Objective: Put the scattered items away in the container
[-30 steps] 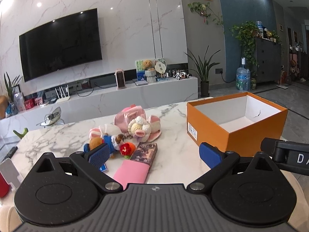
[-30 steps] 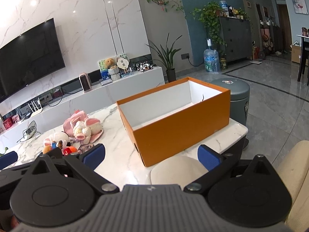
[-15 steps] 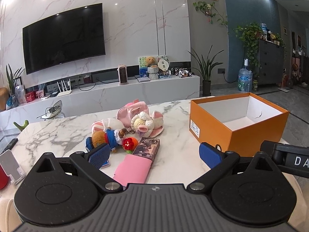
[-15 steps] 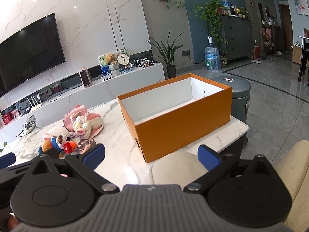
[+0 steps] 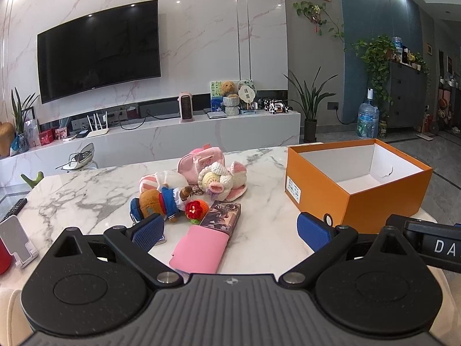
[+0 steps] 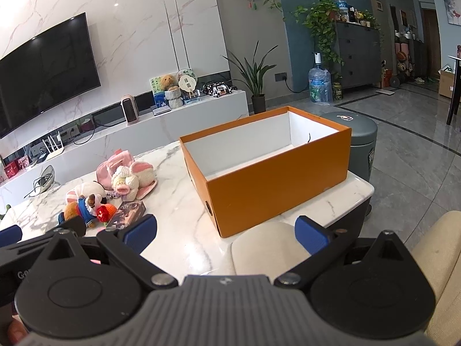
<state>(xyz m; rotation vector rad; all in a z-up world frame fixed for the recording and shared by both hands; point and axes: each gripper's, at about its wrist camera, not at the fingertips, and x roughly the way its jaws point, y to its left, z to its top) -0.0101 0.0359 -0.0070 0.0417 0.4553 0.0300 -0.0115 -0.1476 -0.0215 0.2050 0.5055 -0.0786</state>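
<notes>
On the marble table (image 5: 72, 190), a cluster of small items is seen left of an orange box (image 5: 371, 199), which stands open and empty near the table's right end, well apart from the cluster. In the cluster, a pink pouch (image 5: 201, 160) lies farthest back, with a crocheted pink-and-cream toy (image 5: 222, 180) touching its front. A plush doll in a blue outfit (image 5: 161, 200) is laid on its side beside a small red crocheted ball (image 5: 196, 209). A printed card box (image 5: 221, 217) and a pink case (image 5: 200, 249) are placed end to end nearest the camera. The left gripper (image 5: 230, 230) is held above the near table edge with its blue-padded fingers (image 5: 148, 230) spread wide and nothing between them. The right gripper (image 6: 226, 230) is likewise held wide apart and empty, facing the orange box (image 6: 276, 184), with a pale chair back (image 6: 265, 248) seen below it
</notes>
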